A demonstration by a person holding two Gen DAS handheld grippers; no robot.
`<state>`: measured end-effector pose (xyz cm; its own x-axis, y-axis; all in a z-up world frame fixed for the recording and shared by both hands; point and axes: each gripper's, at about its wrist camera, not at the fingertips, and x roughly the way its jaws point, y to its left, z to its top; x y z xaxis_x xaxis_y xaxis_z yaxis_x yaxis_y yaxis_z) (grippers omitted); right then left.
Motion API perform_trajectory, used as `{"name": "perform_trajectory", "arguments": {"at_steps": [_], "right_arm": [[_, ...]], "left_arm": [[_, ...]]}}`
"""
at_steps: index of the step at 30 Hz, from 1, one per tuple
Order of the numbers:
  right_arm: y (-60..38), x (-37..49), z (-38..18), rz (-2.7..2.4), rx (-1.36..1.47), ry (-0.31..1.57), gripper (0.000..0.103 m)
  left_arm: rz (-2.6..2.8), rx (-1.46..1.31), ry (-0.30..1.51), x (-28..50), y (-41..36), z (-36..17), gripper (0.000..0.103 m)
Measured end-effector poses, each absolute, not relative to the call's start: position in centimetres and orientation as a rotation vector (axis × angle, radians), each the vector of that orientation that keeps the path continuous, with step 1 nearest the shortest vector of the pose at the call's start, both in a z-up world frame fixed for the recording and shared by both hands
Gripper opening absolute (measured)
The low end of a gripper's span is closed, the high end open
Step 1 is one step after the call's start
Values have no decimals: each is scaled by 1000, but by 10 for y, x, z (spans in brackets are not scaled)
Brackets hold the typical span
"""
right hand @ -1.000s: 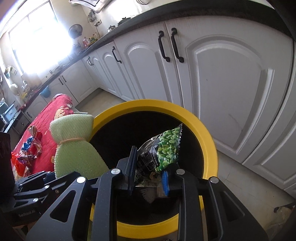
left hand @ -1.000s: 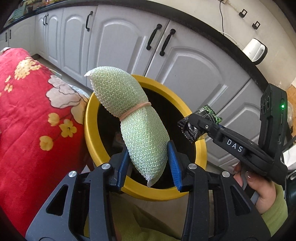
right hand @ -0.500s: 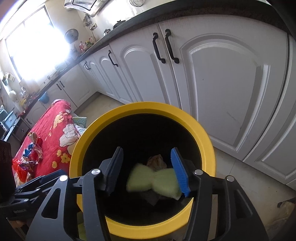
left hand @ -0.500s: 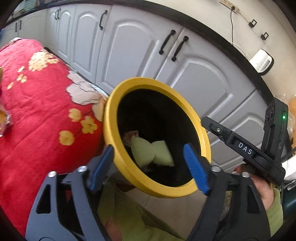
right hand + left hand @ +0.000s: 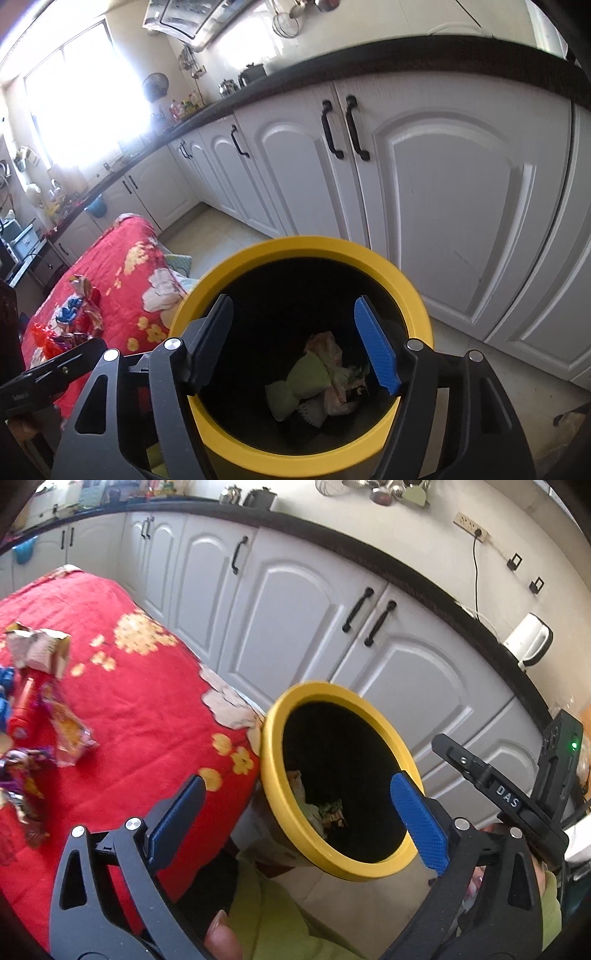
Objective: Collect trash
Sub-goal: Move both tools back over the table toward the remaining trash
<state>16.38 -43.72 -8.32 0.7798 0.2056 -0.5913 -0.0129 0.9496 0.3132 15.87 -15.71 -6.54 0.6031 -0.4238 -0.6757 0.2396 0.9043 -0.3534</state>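
A yellow-rimmed black bin (image 5: 273, 771) stands on the floor beside a table with a red flowered cloth (image 5: 140, 701); it also shows in the right wrist view (image 5: 413, 295). Inside it lie a green mesh scrubber (image 5: 303, 380) and crumpled wrappers (image 5: 340, 376). My left gripper (image 5: 295, 819) is open and empty, above the bin's near-left rim. My right gripper (image 5: 299, 343) is open and empty, right over the bin mouth. Several wrappers (image 5: 62, 723) and a torn carton (image 5: 40, 650) lie on the cloth at the left.
White kitchen cabinets (image 5: 303, 613) with black handles run behind the bin under a dark counter. Tiled floor (image 5: 221, 236) lies between the cabinets and the table. The right gripper's body (image 5: 517, 797) shows at the right of the left wrist view.
Both grippers opened: the green scrubber and the snack packet fell into the bin. The left gripper has since swung left and back, bringing the table's trash into view.
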Motion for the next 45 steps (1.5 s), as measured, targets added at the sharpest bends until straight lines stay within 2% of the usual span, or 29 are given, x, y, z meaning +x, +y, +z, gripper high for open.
{"name": "perform_trajectory", "arguments": {"at_steps": [16,45], "right_arm": [[-402,150,-47,183,250,590,75],[-273,138,-8,451,105,549,78]], "left_arm": [[-298,-256,720,143,-114,-32,92],[-38,-365,545,117,-3,7,92]]}}
